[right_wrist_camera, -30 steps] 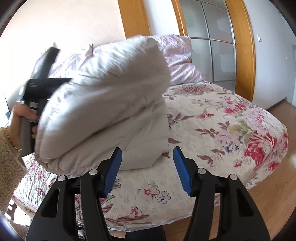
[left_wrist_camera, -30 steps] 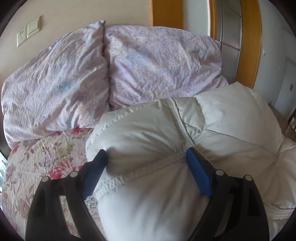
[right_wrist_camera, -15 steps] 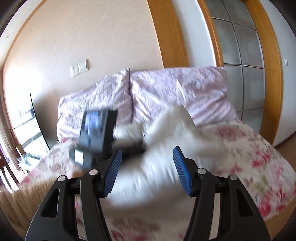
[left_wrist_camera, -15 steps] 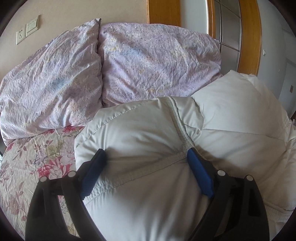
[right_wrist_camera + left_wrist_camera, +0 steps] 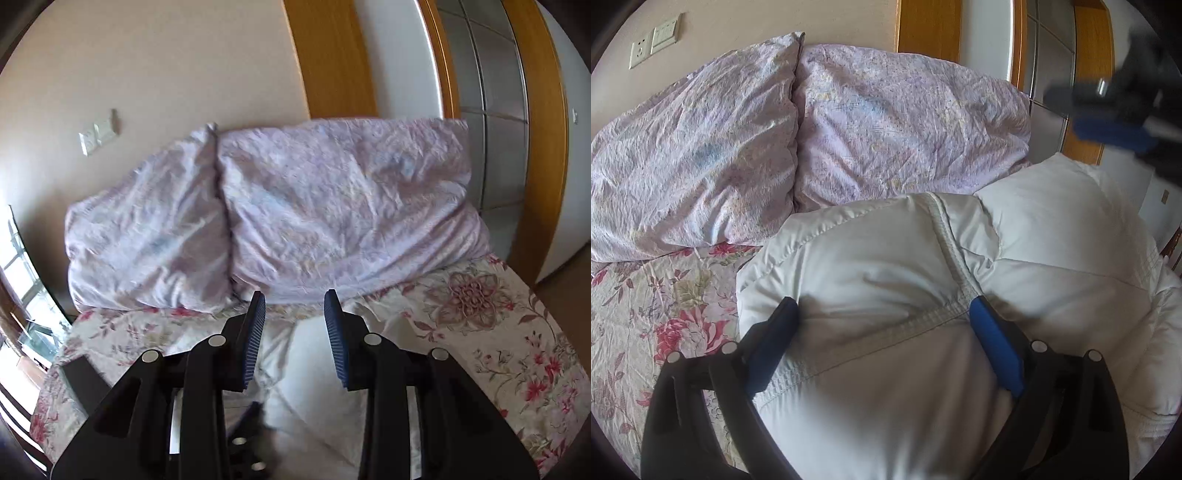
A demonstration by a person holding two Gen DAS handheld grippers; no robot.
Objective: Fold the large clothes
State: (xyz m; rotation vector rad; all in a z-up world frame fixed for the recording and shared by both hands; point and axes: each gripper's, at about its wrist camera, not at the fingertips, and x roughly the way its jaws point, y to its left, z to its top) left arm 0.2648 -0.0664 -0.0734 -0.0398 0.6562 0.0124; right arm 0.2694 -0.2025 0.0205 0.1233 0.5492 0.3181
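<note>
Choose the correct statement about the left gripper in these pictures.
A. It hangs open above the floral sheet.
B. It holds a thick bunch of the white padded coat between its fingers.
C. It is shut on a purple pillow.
B: the left gripper has the white padded coat bulging between its blue fingers, which press into it on both sides.

Jacket [image 5: 886, 266] laid on bedsheet [image 5: 646, 302], near side; two pillows [image 5: 849, 140] propped side by side behind it, against far wall [image 5: 166, 74]
</note>
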